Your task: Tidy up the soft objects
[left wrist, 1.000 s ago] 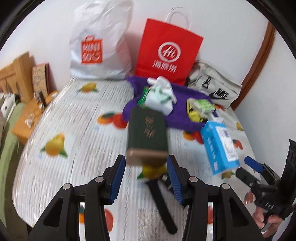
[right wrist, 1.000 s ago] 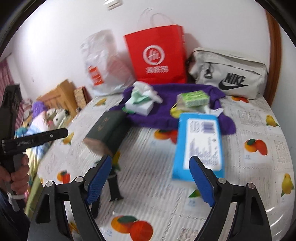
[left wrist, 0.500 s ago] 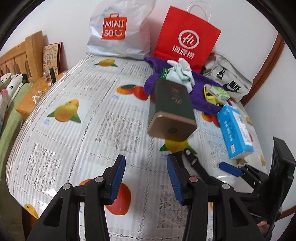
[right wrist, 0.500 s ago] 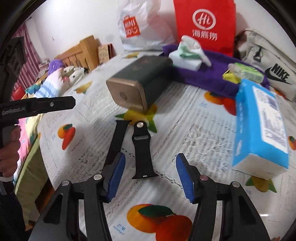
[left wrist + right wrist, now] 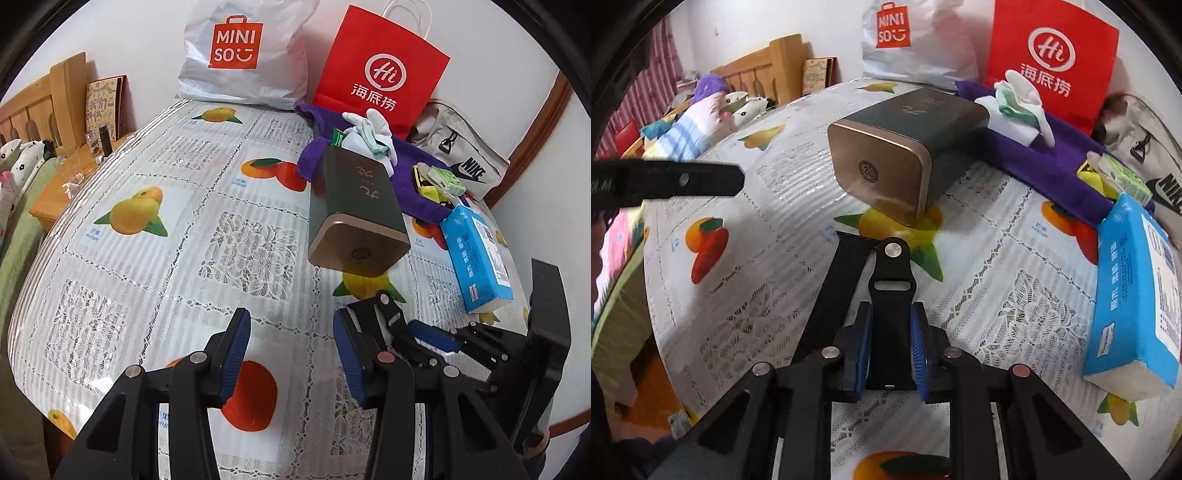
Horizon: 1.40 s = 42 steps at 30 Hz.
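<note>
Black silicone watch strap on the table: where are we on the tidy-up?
Early. Nothing looks put away yet. In hand: the right gripper is closing on the black silicone watch strap, which lies on the fruit-print tablecloth; its second piece lies beside it. The left gripper is open, empty. Left: the purple cloth, white-green fabric bundle and blue tissue pack.

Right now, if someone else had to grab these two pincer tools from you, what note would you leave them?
Right gripper: jaws closing on the black watch strap with the metal stud, which lies on the fruit-print tablecloth; a second strap piece lies beside it.
Left gripper: open, empty, above the cloth.
Green tin, blue tissue pack and purple cloth lie untouched.
Done: nothing sorted yet. Left: lift the strap, then the rest.
</note>
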Available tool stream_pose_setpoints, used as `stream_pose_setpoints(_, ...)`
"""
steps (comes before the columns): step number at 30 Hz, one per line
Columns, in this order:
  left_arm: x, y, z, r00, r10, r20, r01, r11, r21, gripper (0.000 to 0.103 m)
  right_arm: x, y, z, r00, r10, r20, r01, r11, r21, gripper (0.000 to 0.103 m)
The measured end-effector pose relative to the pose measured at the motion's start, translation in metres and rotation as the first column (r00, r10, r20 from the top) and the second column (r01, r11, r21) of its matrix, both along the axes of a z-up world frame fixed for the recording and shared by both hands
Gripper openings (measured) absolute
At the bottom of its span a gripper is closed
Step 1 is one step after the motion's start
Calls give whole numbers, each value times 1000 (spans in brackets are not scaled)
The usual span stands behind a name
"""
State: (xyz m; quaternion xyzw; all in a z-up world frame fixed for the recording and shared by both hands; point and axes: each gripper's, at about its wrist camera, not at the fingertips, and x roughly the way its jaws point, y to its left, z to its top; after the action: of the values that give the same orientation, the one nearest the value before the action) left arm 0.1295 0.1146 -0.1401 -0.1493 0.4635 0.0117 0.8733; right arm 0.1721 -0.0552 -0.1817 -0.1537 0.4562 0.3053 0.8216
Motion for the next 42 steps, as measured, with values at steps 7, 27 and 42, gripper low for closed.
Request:
stream_pose_setpoints(7,-9,-12,-1,999,-31,-8,31,999,8,44,-7,-49,14,991,-135,-16,135,989,61,20)
stream_pose_setpoints(27,15,-106,-40,978,-196,-73,200,978,51,53,-37,-183,17,899,-438,-17,436,891,124,20)
stream_pose_setpoints(42,10,-125,-43,975,-212,-67,220,964,153,50,-32,-181,-3,892,-450,-34,451,884,120,21)
